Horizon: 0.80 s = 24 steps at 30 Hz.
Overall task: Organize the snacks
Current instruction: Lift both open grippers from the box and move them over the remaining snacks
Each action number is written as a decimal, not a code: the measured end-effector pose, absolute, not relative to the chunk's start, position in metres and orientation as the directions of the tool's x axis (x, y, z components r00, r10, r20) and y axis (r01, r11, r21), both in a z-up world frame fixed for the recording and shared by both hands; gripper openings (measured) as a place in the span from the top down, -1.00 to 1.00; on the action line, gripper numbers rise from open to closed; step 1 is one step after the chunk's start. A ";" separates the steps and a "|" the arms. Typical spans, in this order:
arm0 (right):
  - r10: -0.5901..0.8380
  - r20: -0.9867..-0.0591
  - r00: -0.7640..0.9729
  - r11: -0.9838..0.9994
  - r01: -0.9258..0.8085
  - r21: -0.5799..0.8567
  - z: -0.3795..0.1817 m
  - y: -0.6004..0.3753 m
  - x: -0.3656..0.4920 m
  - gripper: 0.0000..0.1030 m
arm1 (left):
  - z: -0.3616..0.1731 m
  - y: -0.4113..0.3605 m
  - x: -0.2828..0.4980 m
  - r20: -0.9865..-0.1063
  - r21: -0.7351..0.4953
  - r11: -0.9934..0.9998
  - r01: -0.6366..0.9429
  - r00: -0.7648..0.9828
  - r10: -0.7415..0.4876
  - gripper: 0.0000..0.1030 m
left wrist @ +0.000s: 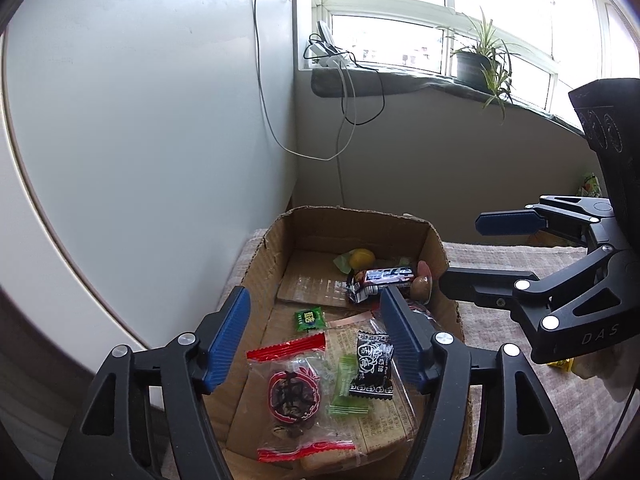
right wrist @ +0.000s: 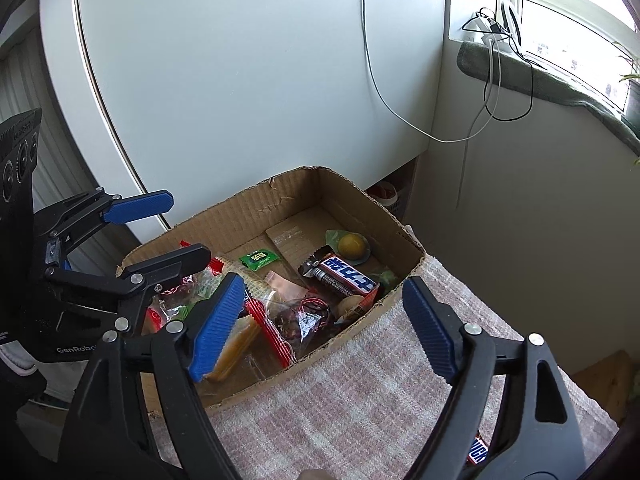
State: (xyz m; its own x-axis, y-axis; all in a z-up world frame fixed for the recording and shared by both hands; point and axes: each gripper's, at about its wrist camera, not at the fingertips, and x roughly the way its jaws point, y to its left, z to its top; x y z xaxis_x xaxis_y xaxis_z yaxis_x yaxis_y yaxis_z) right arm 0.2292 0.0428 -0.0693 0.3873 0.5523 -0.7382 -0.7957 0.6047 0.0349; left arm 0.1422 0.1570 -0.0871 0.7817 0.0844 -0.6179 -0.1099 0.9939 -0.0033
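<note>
Both wrist views close above, sharing the cardboard box (left wrist: 276, 240) — opposite sides.

A home, by the look of it: potted spider plant (left wrist: 482, 60) on the far windowsill (left wrist: 400, 80), charger cables (left wrist: 344, 92) dangling, checked cloth (right wrist: 360, 392) over the table.

My left gripper (left wrist: 314, 338) hangs with its jaws spread over the open-topped brown cardboard box (right wrist: 280, 200), nothing between it and the wrapped snacks below, and the only bare floor I see is the taped flap (left wrist: 308, 276) toward the far left corner. My right gripper (right wrist: 324, 328) sits wide open above the pink checked cloth (right wrist: 360, 380), with the box's near wall between it and the contents. The white panel (left wrist: 140, 120) closes off the left side.
</note>
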 end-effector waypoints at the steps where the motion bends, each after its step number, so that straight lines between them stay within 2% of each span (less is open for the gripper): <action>1: 0.550 -0.738 0.392 0.607 -0.794 0.031 -0.068 0.041 0.229 -0.68 | -0.087 0.157 0.142 -0.617 -0.001 0.994 -0.111 0.782 0.086 -0.37; 5: 0.538 -0.740 0.404 0.620 -0.785 0.021 -0.066 0.034 0.231 -0.69 | -0.085 0.155 0.140 -0.615 0.008 0.993 -0.119 0.783 0.099 -0.51; 16: 0.500 -0.737 0.456 0.670 -0.742 -0.005 -0.051 -0.028 0.235 -0.74 | -0.078 0.134 0.131 -0.608 -0.009 0.995 -0.102 0.790 0.076 -0.52; 24: 0.442 -0.766 0.467 0.708 -0.706 -0.022 -0.057 -0.090 0.247 -0.74 | -0.075 0.097 0.123 -0.606 -0.033 0.998 -0.046 0.795 0.016 -0.52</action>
